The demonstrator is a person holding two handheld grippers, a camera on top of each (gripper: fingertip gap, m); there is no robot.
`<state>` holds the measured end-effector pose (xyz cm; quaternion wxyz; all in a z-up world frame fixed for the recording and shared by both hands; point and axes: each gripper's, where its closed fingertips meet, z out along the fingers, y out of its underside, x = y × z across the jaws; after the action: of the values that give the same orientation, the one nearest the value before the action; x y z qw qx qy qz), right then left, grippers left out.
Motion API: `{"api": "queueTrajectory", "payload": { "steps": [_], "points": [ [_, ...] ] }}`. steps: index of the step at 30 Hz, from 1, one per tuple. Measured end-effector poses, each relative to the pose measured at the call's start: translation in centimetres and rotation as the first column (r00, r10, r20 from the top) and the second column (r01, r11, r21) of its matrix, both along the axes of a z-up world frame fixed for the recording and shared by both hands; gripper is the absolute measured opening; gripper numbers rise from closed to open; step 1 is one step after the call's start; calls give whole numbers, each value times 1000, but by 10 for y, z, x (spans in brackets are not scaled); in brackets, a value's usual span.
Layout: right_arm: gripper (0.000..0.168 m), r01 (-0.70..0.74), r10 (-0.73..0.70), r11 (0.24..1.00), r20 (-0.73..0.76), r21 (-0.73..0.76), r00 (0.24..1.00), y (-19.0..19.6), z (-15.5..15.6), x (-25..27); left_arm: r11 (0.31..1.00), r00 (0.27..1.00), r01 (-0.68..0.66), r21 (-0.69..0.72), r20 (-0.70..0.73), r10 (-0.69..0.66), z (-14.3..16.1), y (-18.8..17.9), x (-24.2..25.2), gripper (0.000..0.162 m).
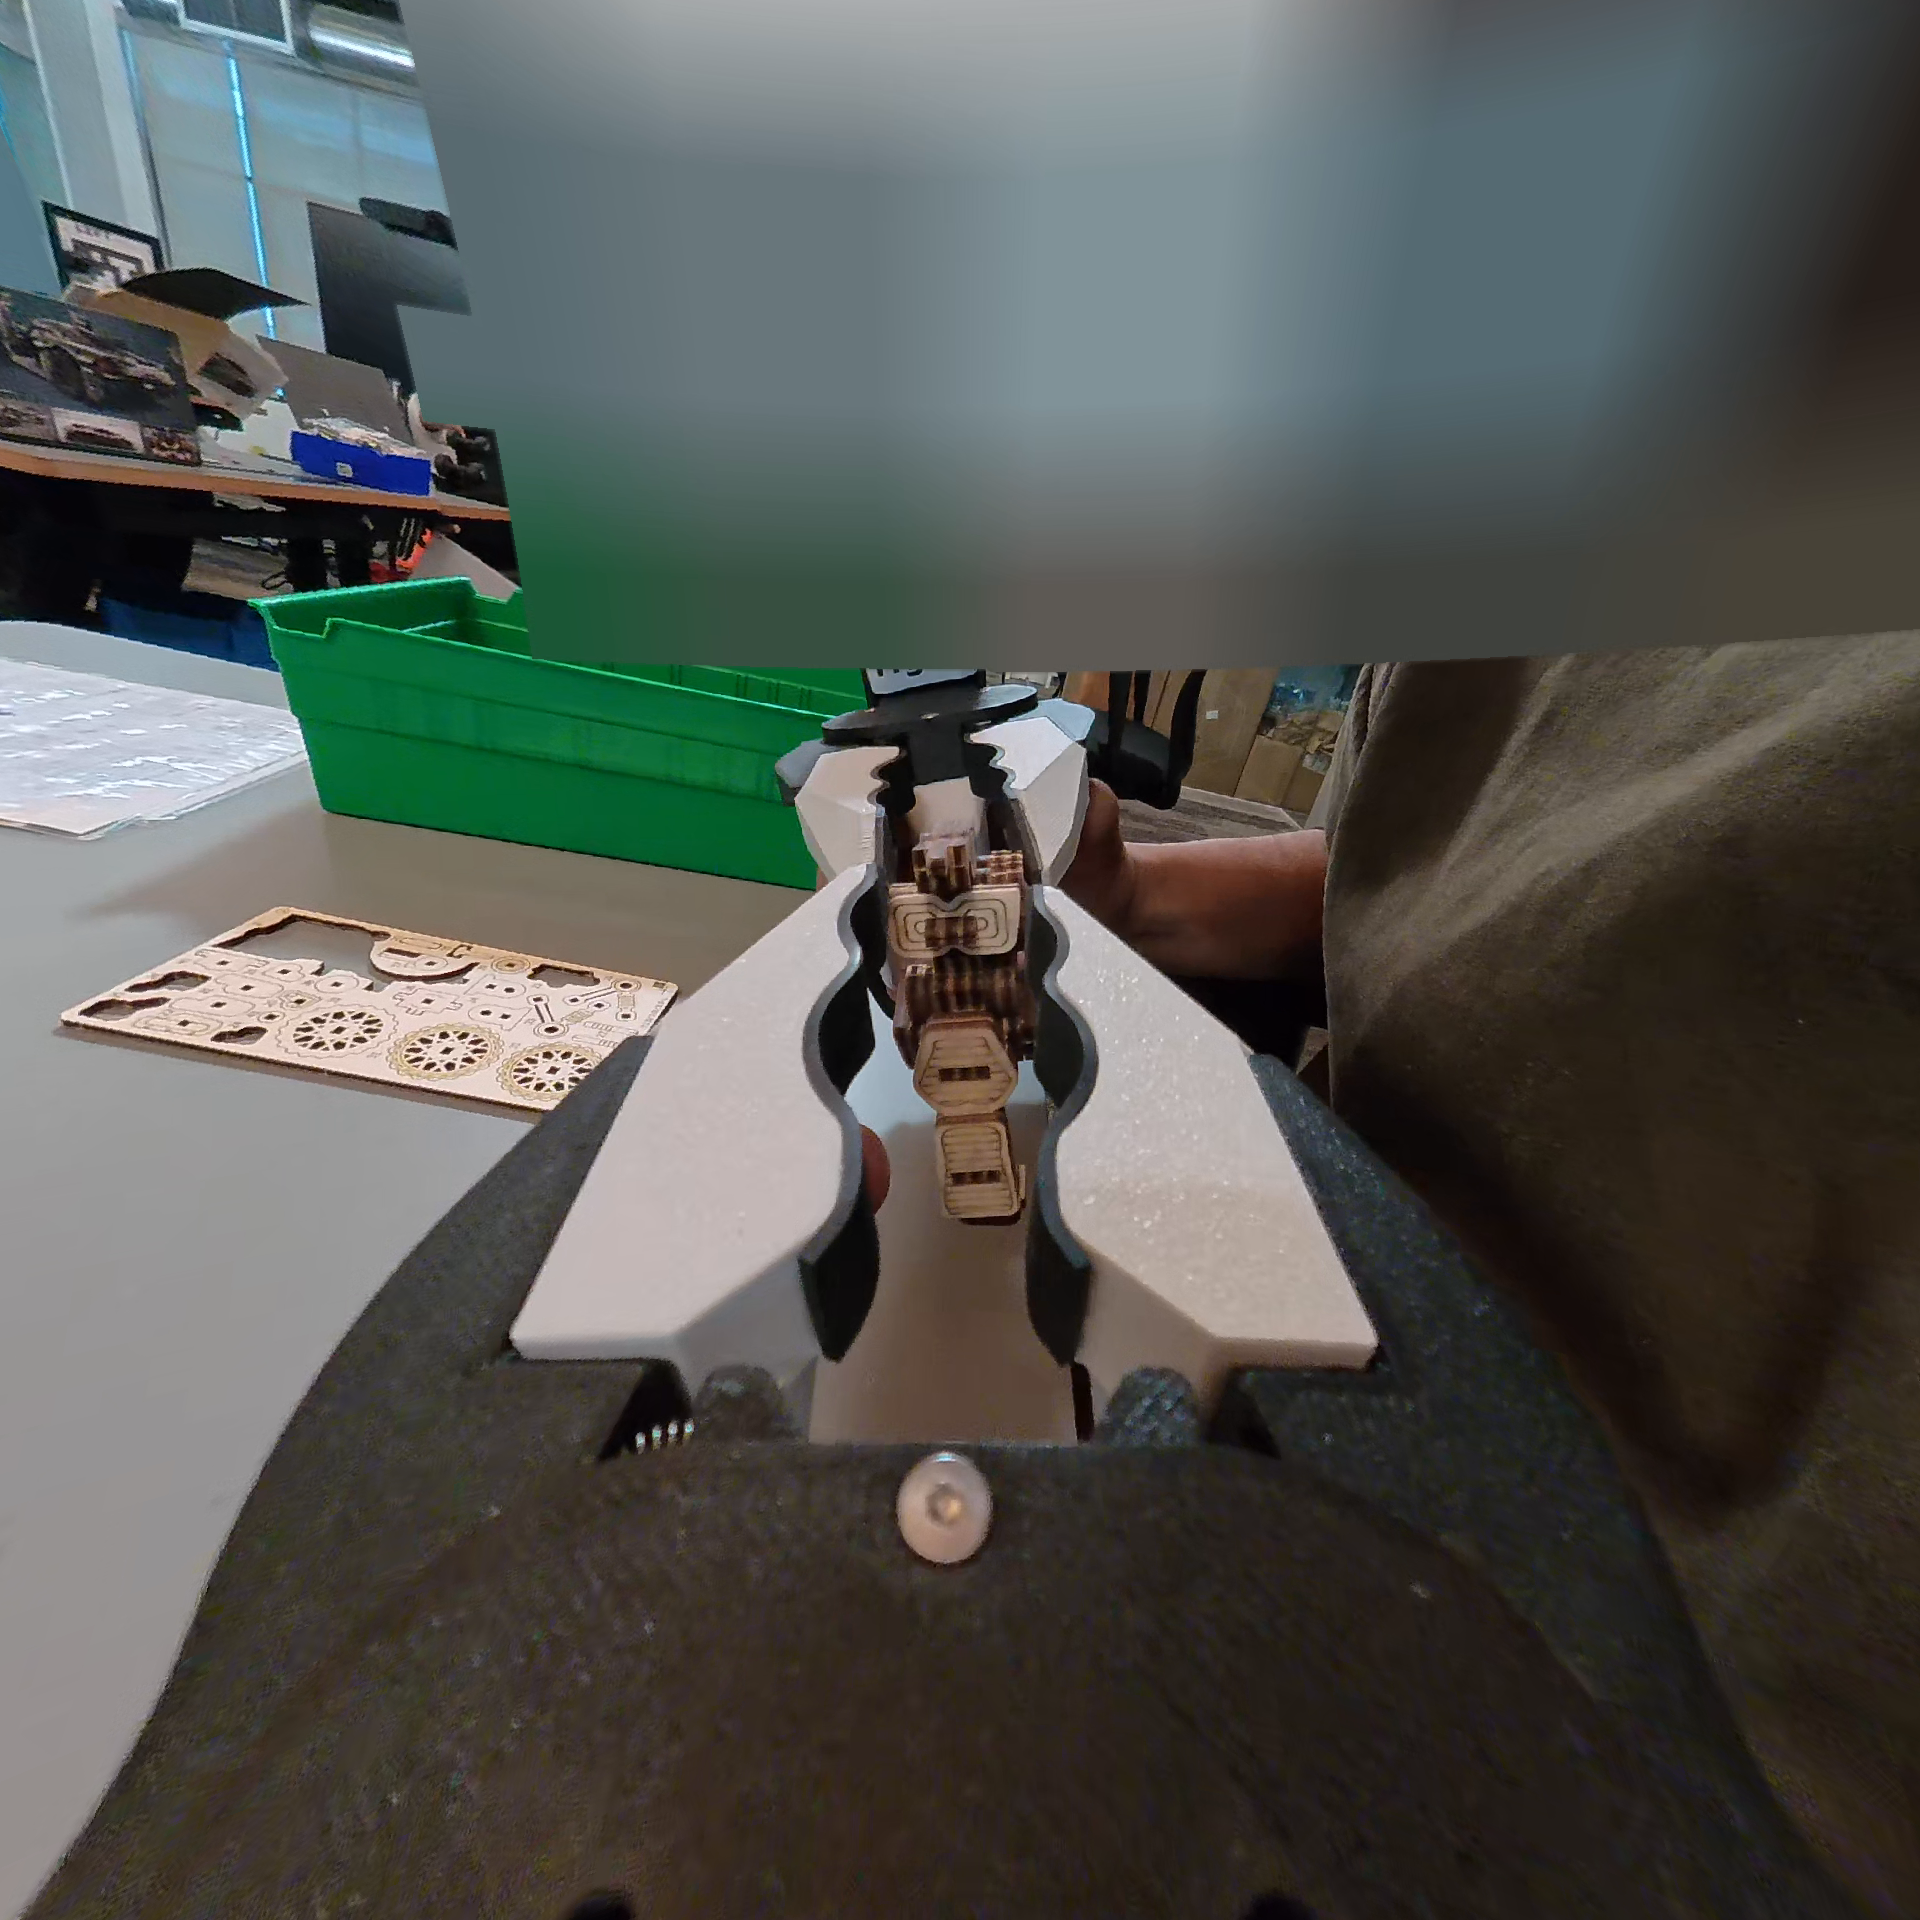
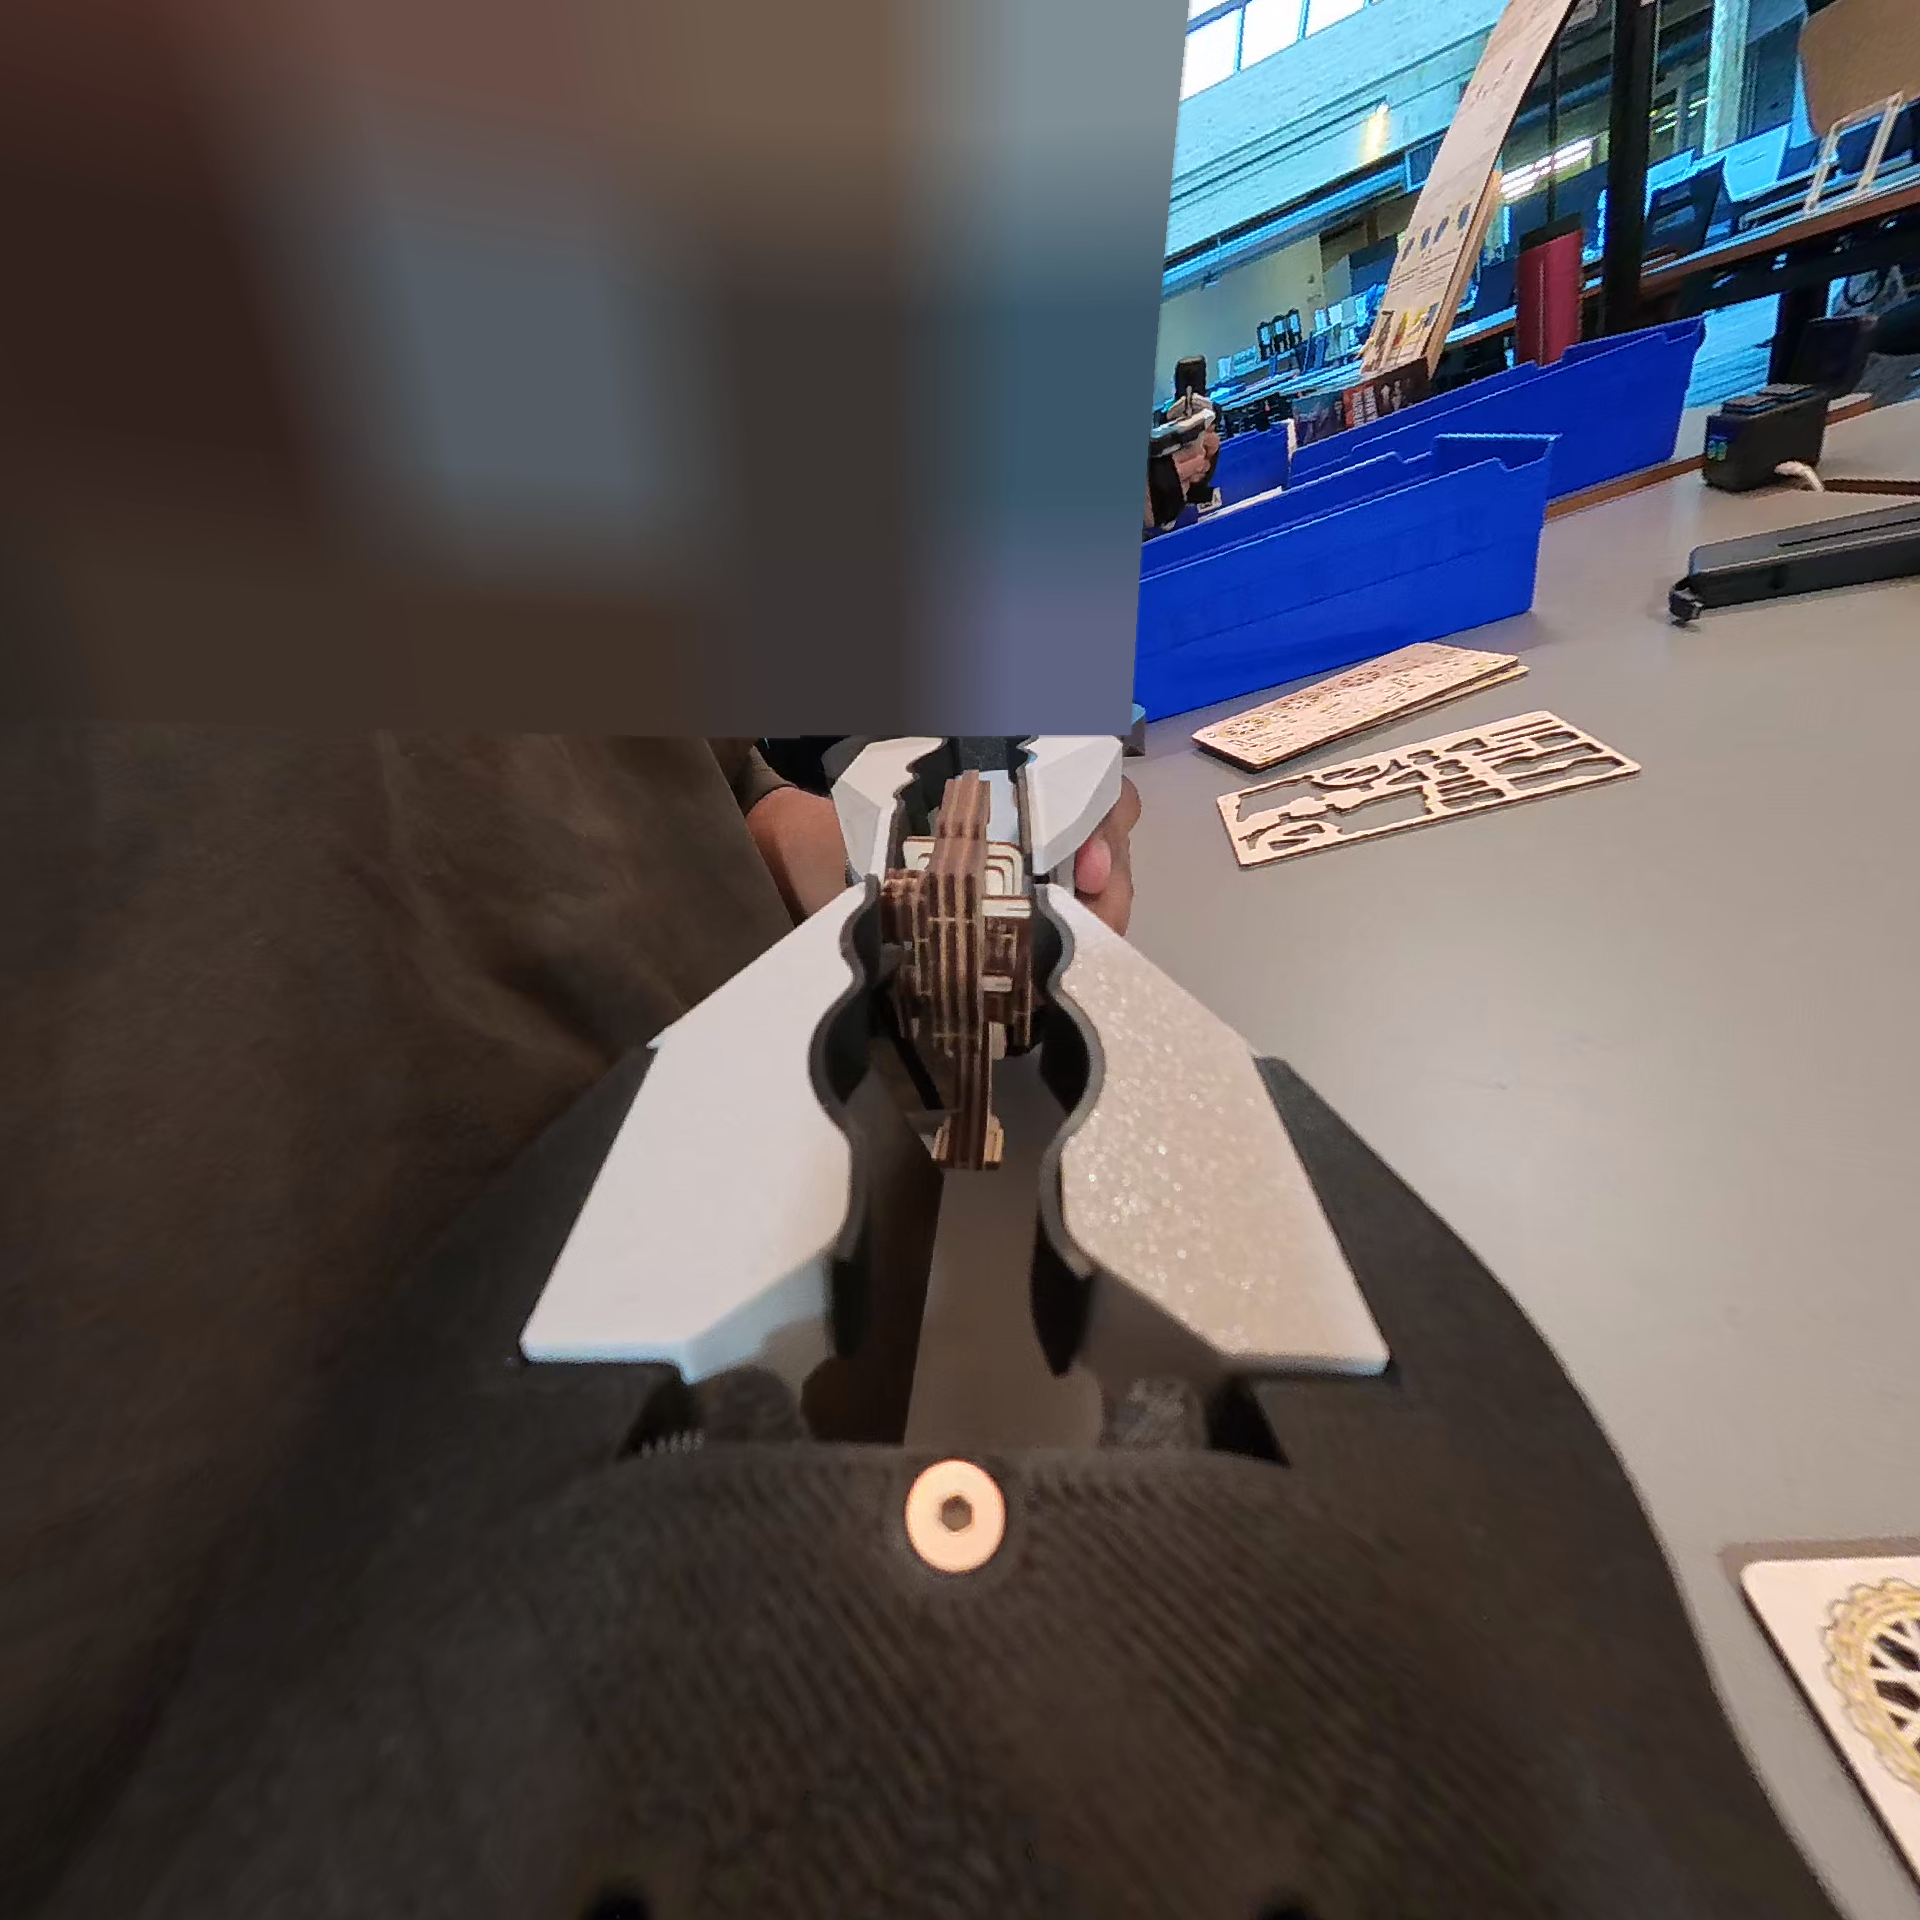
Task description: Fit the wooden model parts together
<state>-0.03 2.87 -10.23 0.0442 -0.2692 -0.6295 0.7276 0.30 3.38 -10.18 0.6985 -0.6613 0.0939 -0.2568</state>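
Note:
A small layered wooden model [image 1: 961,1049] is held in the air between both grippers, above the grey table [image 1: 208,1299]. My left gripper [image 1: 951,914] has its white fingers shut on the near end of the model. My right gripper [image 1: 935,800] faces it from the far side and clamps the other end. In the right wrist view my right gripper [image 2: 956,904] is shut on the model [image 2: 961,997], with my left gripper [image 2: 977,805] opposite it. A wooden parts sheet [image 1: 364,1008] with gears lies flat on the table to the left.
A green bin [image 1: 520,727] stands behind the parts sheet, and papers [image 1: 104,748] lie at far left. Blue bins [image 2: 1351,561], a stack of wooden sheets [image 2: 1361,707], a punched-out sheet [image 2: 1423,784] and a card [image 2: 1849,1683] are on the table to the right. A person's olive-clad torso [image 1: 1610,1143] is close by. Both grippers' tips are close together, under 4 cm apart. The card [image 2: 1849,1683] is about 20 cm from both grippers' fingertips.

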Motion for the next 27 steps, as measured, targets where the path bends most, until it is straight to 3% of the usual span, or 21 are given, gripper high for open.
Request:
{"api": "queueTrajectory", "payload": {
  "steps": [8,21,27],
  "points": [
    [26,-17,18,998,14,-63,1000,8,6,2,1000,1000,0,-2,23,0,1,-1,-3,24],
    [36,-36,37,997,8,-65,999,5,7,4,1000,1000,13,-3,23,-13,1,-1,0,24],
    [31,-38,38,999,10,-19,999,1,1,4,1000,999,17,0,27,-17,1,-1,1,24]
  ]
}}
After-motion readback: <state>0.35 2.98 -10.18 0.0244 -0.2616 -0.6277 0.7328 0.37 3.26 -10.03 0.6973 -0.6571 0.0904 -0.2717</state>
